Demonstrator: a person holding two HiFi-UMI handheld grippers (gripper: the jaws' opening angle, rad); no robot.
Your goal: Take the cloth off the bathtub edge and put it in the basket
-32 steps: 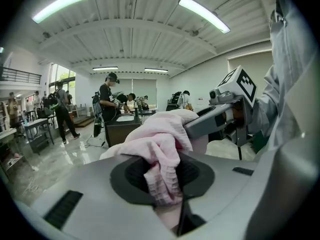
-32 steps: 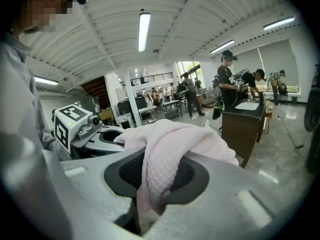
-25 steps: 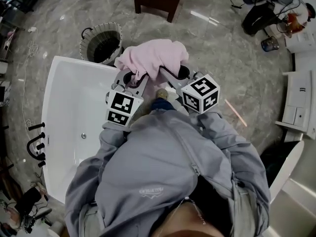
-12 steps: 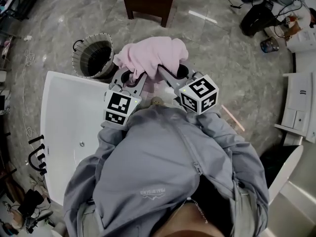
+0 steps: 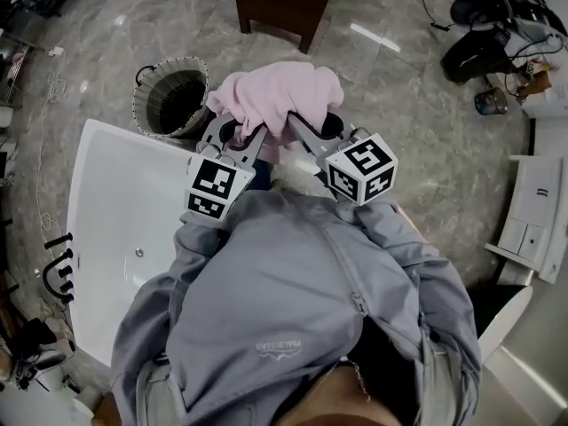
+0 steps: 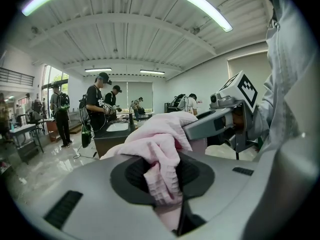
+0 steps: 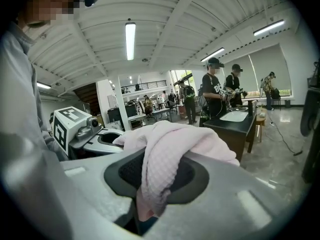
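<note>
A pink cloth (image 5: 277, 96) hangs bunched between both grippers, lifted over the marble floor just beyond the white bathtub's (image 5: 106, 202) far corner. My left gripper (image 5: 238, 134) is shut on the cloth's left part; the waffle fabric (image 6: 161, 156) is drawn down between its jaws. My right gripper (image 5: 312, 128) is shut on the right part, with the cloth (image 7: 167, 154) draped over its jaws. The round woven basket (image 5: 169, 96) stands on the floor just left of the cloth, its dark inside open. In each gripper view the other gripper shows alongside.
A dark wooden cabinet (image 5: 284, 3) stands ahead on the floor. Black tap fittings (image 5: 58, 269) sit on the tub's left rim. A scooter (image 5: 488, 25) and white furniture (image 5: 532, 211) are at the right. Several people stand far off in the gripper views.
Both grippers have carried the cloth a little forward along with the person's body; the tub has slipped back in the picture. Both grips are unchanged.
</note>
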